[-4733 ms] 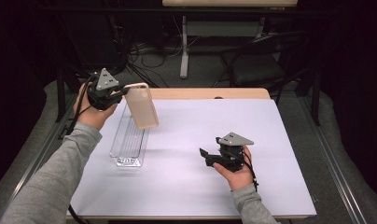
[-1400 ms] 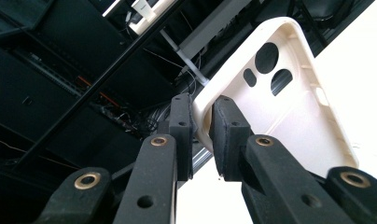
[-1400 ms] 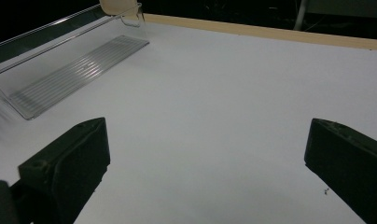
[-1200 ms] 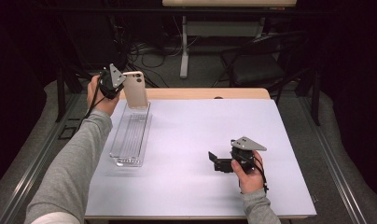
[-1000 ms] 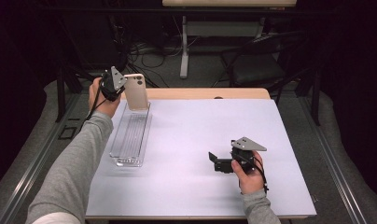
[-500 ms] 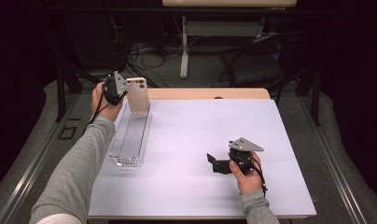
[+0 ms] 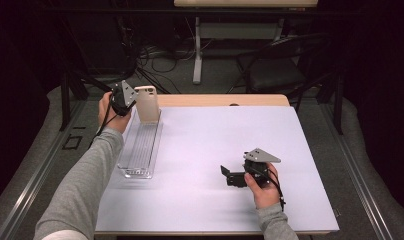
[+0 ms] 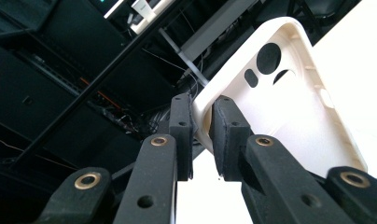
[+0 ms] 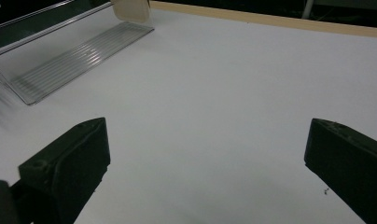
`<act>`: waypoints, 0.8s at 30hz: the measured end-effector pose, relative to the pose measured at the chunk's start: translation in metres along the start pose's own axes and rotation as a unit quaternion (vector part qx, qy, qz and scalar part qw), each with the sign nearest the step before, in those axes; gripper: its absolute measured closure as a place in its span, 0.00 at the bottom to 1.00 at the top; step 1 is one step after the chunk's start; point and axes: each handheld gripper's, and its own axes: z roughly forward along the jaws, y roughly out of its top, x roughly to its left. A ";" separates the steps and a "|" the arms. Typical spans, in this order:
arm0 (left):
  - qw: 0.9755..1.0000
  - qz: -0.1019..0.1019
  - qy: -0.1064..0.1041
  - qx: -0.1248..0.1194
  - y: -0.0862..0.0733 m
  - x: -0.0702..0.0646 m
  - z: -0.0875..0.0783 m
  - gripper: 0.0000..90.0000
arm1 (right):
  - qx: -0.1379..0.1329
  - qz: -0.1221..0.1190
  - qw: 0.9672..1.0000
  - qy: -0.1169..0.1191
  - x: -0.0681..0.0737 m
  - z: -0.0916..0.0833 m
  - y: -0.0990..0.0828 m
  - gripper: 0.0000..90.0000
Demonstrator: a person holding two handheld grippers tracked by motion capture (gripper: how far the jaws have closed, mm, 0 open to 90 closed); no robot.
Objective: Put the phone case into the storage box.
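Observation:
A cream phone case [image 7: 147, 103] stands upright at the far end of the clear ridged rack [image 7: 139, 148] at the table's left. My left gripper [image 7: 131, 102] is shut on the case's edge; in the left gripper view both pads pinch the rim of the phone case [image 8: 280, 98] near its camera cutouts, with my left gripper [image 8: 201, 135] coming from below. My right gripper [image 7: 226, 174] rests low over the white table near the front right, open, with nothing between its jaws. In the right gripper view my right gripper [image 9: 205, 154] faces the rack [image 9: 79, 51].
The white table surface [image 7: 215, 145] has a wooden strip [image 7: 220, 100] along its far edge. Behind it stand dark chairs, table legs and cables on the floor. A person's grey sleeve [image 7: 85, 185] reaches in from the lower left.
My left gripper has carried the phone case toward the far end of the rack and set it more upright. The right hand has hardly moved.

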 end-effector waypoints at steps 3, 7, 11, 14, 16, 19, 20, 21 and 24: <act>1.000 -0.002 0.001 -0.002 0.000 -0.001 0.001 0.88 | 0.001 0.000 1.000 -0.001 0.000 0.000 0.000 0.00; 1.000 -0.001 0.000 -0.002 -0.001 -0.002 0.001 0.88 | 0.001 -0.002 1.000 -0.001 0.001 0.001 0.000 0.00; 1.000 0.002 0.003 -0.002 -0.001 -0.003 0.002 0.88 | 0.002 -0.002 1.000 0.000 0.001 0.001 -0.001 0.00; 1.000 0.003 0.003 -0.002 -0.001 -0.003 0.002 0.88 | 0.004 -0.002 1.000 0.001 0.001 0.001 -0.001 0.00; 1.000 0.003 0.004 -0.006 -0.002 -0.004 0.002 0.88 | 0.003 -0.002 1.000 0.001 0.001 0.001 -0.001 0.00; 1.000 0.003 0.004 -0.004 -0.005 -0.004 0.001 0.88 | 0.004 -0.003 1.000 0.001 0.002 0.001 -0.001 0.00; 1.000 0.002 0.005 -0.005 -0.006 -0.004 0.001 0.88 | 0.004 -0.002 1.000 0.001 0.002 0.001 -0.001 0.00; 1.000 0.000 0.006 -0.007 -0.007 -0.004 0.001 0.88 | 0.004 -0.003 1.000 0.002 0.002 0.002 -0.001 0.00; 1.000 -0.001 0.007 -0.009 -0.009 -0.004 0.001 0.88 | 0.005 -0.004 1.000 0.002 0.002 0.002 -0.001 0.00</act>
